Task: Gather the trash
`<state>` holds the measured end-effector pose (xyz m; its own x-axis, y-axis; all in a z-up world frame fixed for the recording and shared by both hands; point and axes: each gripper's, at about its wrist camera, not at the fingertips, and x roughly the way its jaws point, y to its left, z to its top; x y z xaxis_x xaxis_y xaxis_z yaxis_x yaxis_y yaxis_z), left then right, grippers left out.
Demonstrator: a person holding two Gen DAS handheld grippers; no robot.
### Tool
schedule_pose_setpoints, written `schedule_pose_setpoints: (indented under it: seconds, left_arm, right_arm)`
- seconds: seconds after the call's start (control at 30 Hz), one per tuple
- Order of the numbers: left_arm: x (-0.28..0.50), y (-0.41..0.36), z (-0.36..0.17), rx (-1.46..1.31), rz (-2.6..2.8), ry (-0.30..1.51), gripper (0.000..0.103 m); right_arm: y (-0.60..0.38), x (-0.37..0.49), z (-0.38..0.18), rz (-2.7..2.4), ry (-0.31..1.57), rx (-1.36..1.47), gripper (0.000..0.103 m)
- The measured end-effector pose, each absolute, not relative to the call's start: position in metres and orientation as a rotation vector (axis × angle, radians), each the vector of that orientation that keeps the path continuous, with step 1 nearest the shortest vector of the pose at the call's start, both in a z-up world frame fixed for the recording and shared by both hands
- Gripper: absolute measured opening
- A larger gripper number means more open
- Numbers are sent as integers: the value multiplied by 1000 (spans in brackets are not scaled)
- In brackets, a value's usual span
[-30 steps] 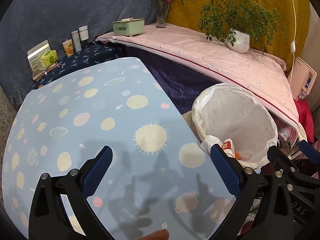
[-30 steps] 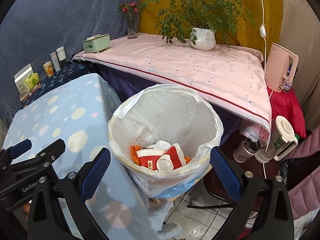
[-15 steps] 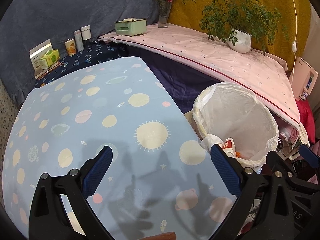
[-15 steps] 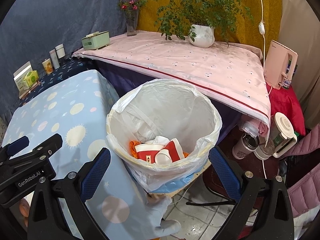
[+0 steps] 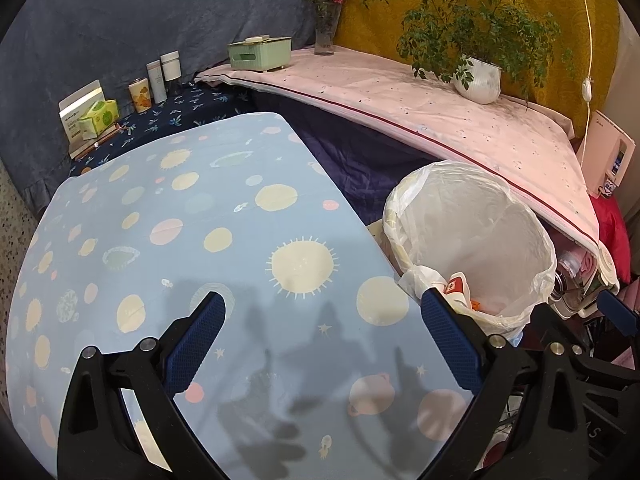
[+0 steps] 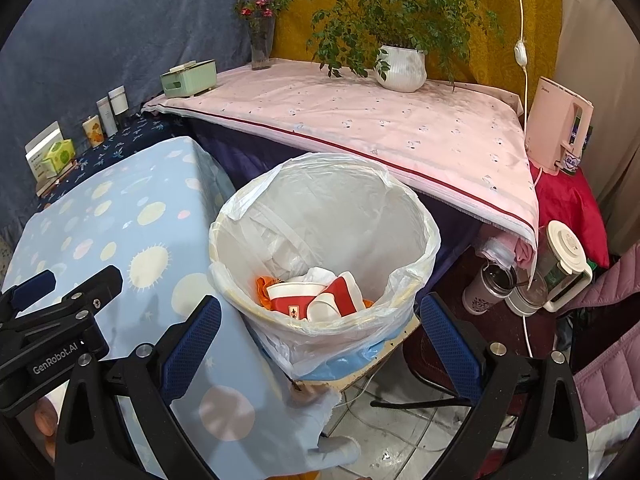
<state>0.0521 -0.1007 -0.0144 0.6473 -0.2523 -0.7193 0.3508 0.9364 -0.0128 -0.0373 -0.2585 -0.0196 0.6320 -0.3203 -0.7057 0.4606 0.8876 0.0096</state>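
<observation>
I see the table (image 5: 168, 240) first, spread with a pale blue cloth printed with suns and planets, filling the left and near part of both views. Its top is bare apart from shadows of my grippers. Behind it, far and to the right, runs a shelf (image 6: 380, 120) under a pink sheet, with a potted plant (image 6: 400, 66), a vase of flowers (image 6: 261, 46) and a green box (image 6: 188, 78) on it.

Just right of the table's near corner stands the bin (image 6: 320, 208), lined with a clear white bag whose rim folds over the edge. The trash (image 6: 316, 298) lies at its bottom: red and white paper cups crumpled together, something orange beneath them, and white paper scraps. In the left view the bin (image 5: 472, 240) sits to the right of the table, and only a sliver of a red and white cup shows over its near rim.

My left gripper (image 5: 320, 344) hangs over the near part of the table, its blue pads spread wide with nothing between them. My right gripper (image 6: 320, 344) hangs above the bin's near rim, also spread wide and empty. The left gripper (image 6: 60, 300) shows at the left edge of the right view.

On the floor to the right stand a white kettle (image 6: 564, 268) and a jar (image 6: 490, 286).
</observation>
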Motion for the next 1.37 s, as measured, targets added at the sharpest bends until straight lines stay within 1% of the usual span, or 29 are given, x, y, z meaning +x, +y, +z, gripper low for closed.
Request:
schedule_pose_setpoints:
  seconds: [1.37]
  left_arm:
    - [47, -100, -14, 138, -377, 791, 94]
  right_arm:
    - [-261, -43, -20, -457, 766, 199, 96]
